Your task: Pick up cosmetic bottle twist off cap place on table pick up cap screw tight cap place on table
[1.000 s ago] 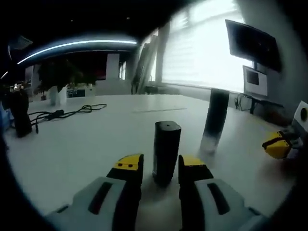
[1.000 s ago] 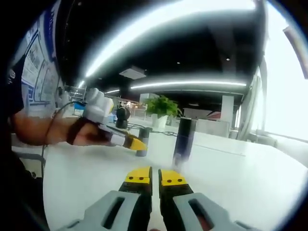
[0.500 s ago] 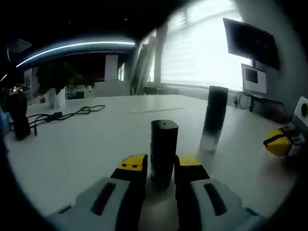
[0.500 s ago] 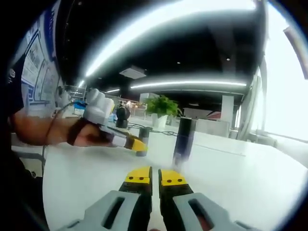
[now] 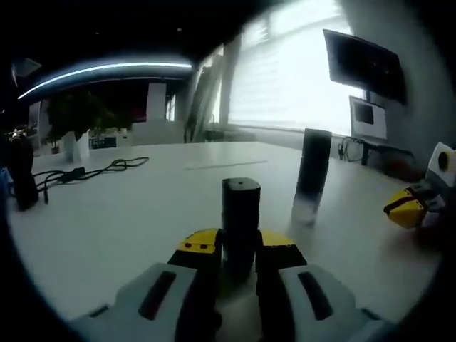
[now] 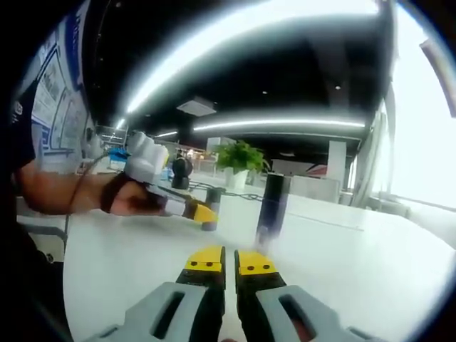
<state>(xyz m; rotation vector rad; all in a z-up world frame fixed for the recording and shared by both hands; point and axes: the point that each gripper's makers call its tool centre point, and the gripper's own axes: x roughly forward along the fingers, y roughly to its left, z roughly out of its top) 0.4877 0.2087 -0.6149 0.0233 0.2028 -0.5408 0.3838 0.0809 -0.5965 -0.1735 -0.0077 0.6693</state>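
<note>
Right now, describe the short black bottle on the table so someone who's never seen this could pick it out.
On the big white table, find the left tongs with yellow tips. The short black bottle stands upright between those tips. Its neighbour, the taller dark bottle, stands farther off with a pale base; this one is squatter and black all over.

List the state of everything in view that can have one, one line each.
left gripper: jaws shut on the black cap, low on its sides
black cap: upright on the table, off the bottle
cosmetic bottle: upright on the white table, standing free
right gripper: jaws shut, holding nothing
cable: lying loose on the table, far side
</note>
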